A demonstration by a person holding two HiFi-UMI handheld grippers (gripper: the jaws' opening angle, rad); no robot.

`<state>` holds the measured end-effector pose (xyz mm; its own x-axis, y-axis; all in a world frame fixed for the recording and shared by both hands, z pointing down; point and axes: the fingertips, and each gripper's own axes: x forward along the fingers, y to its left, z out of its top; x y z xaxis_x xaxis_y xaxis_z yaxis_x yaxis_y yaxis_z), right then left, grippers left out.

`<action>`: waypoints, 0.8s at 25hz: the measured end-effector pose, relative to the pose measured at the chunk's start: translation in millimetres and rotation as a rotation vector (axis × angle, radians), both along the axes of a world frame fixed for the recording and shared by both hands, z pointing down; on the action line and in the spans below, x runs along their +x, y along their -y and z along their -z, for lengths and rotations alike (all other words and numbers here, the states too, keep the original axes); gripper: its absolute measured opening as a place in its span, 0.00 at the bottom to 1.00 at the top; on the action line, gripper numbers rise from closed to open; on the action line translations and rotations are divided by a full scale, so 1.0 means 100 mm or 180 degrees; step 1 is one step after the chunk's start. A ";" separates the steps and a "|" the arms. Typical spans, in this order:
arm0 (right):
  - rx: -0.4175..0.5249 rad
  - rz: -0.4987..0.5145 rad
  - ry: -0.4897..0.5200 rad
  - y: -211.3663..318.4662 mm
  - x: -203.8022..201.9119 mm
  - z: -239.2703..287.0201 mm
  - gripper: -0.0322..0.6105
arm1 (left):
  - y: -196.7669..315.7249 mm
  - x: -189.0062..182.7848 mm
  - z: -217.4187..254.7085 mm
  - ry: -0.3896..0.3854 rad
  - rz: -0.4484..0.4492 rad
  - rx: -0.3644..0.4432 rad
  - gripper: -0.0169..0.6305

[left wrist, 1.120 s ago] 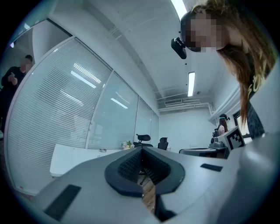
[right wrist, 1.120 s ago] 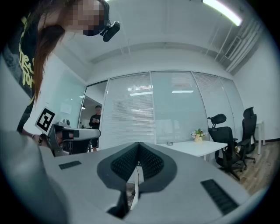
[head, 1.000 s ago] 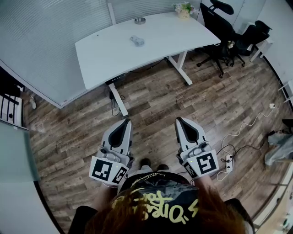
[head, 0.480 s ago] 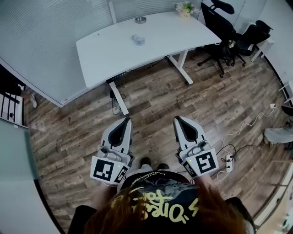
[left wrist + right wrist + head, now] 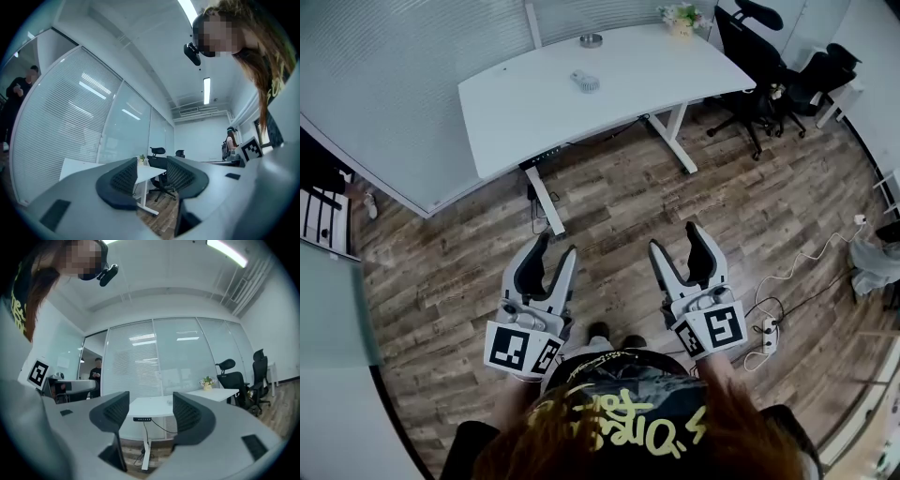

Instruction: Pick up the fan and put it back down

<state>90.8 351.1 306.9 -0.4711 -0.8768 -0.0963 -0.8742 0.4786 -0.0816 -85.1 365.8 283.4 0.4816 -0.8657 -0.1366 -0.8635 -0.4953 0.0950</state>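
Note:
The fan [image 5: 584, 82], a small pale grey thing, lies on the white desk [image 5: 534, 112] far ahead of me, well out of reach of both grippers. My left gripper [image 5: 554, 247] and right gripper [image 5: 677, 240] hang over the wood floor close to my body, pointing toward the desk. Both have just been opening their jaws, and nothing is between them. In the left gripper view the left gripper [image 5: 152, 176] shows only the room through its gap. The right gripper [image 5: 150, 411] frames the desk [image 5: 150, 405] in its own view.
A round dish [image 5: 591, 39] and a small flower pot [image 5: 680, 16] sit at the desk's far edge. Black office chairs [image 5: 759, 56] stand at the right. A power strip [image 5: 766, 330] with cables lies on the floor near my right side. A person [image 5: 96, 373] stands behind glass.
Both grippers' jaws were shut in the earlier frames and now stand apart. The hands have stayed in about the same place above the floor.

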 end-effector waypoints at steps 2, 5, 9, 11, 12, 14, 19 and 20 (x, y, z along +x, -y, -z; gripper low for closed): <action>0.0104 -0.0017 -0.0039 0.01 0.02 0.06 0.52 | 0.04 -0.06 0.03 -0.0053 0.0083 0.0021 0.45; 0.0133 0.0023 -0.0051 0.02 -0.01 0.07 0.53 | 0.08 -0.07 0.04 -0.0040 0.0125 0.0024 0.61; 0.0113 0.0067 -0.0036 0.03 -0.05 0.06 0.53 | 0.10 -0.02 0.03 0.0002 0.0086 0.0008 0.64; 0.0103 0.0062 -0.0026 0.04 -0.05 0.04 0.53 | 0.10 0.01 0.00 0.0027 0.0039 -0.0010 0.64; 0.0098 0.0057 -0.0020 0.06 -0.04 0.04 0.53 | 0.11 0.02 -0.01 0.0041 0.0024 -0.0019 0.64; 0.0091 0.0047 -0.0019 0.08 -0.03 0.04 0.53 | 0.13 0.02 -0.03 0.0055 0.0015 -0.0028 0.64; 0.0059 0.0083 -0.0042 0.12 -0.09 0.03 0.53 | 0.16 -0.04 -0.02 0.0033 0.0042 -0.0040 0.64; 0.0054 0.0094 -0.0048 0.12 -0.11 0.03 0.53 | 0.16 -0.06 -0.02 0.0020 0.0045 -0.0047 0.64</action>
<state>79.6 339.1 304.3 -0.4982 -0.8608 -0.1038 -0.8607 0.5055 -0.0602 -91.4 349.5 285.5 0.4700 -0.8744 -0.1207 -0.8710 -0.4816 0.0970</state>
